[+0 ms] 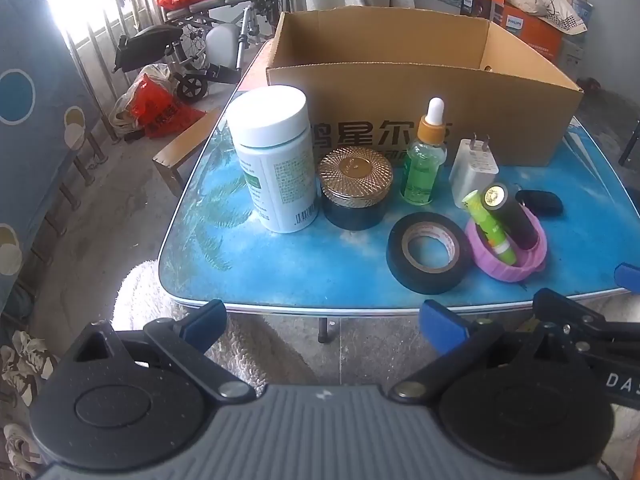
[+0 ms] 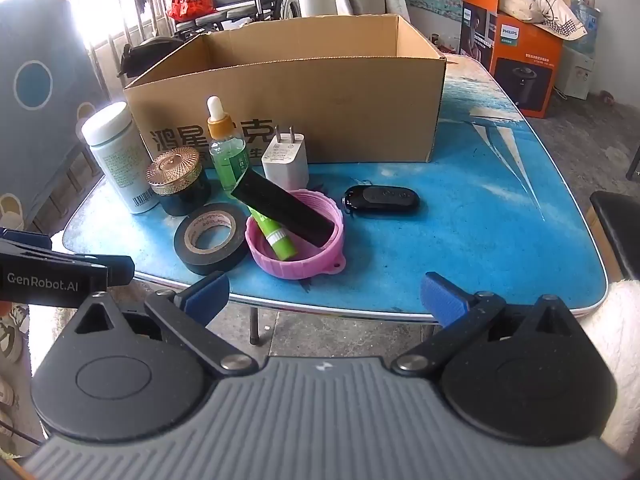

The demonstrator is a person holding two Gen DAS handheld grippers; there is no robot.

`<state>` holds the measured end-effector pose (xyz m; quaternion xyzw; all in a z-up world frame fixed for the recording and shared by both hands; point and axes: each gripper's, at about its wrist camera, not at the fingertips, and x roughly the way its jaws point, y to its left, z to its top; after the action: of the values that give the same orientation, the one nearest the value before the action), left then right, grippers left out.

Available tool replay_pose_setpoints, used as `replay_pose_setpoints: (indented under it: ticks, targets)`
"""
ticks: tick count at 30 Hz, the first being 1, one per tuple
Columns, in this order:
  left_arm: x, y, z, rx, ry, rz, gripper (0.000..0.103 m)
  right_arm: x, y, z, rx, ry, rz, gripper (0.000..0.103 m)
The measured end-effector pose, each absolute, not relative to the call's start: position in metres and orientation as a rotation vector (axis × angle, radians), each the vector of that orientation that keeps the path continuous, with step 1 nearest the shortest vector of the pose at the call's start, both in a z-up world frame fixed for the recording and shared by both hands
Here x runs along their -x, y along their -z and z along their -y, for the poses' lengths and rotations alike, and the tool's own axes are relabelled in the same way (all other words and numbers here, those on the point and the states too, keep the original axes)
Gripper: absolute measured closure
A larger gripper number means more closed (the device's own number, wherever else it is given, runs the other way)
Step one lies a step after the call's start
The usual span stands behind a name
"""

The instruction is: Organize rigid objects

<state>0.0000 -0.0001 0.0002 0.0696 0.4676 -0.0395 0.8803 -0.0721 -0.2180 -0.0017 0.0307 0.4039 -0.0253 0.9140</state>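
Note:
On the blue table (image 1: 304,264) an open cardboard box (image 1: 420,92) stands at the back. In front of it are a white pill bottle (image 1: 276,160), a gold-lidded dark jar (image 1: 355,188), a green dropper bottle (image 1: 425,160), a white charger plug (image 1: 474,170), a black tape roll (image 1: 426,252), and a pink lid (image 1: 508,248) holding a green tube (image 1: 490,226) and a black cylinder (image 1: 510,212). A black key fob (image 2: 380,199) lies to the right. My left gripper (image 1: 324,324) and right gripper (image 2: 326,296) are open and empty, at the table's front edge.
A wheelchair (image 1: 208,40) and red bags (image 1: 160,108) stand on the floor at the back left. An orange Philips box (image 2: 520,64) stands at the back right. A white fluffy cushion (image 1: 148,300) lies below the table's front edge, a dark stool (image 2: 616,224) at right.

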Motion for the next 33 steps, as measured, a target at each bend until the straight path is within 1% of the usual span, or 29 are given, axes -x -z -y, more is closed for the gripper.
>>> replay_pose_setpoints:
  ticks: [33]
  targets:
    - [0.0037,-0.0033,-0.0027,-0.136,0.067,-0.955,0.000,0.0716,-0.0049,0.2174,-0.065,0.047,-0.817,0.001]
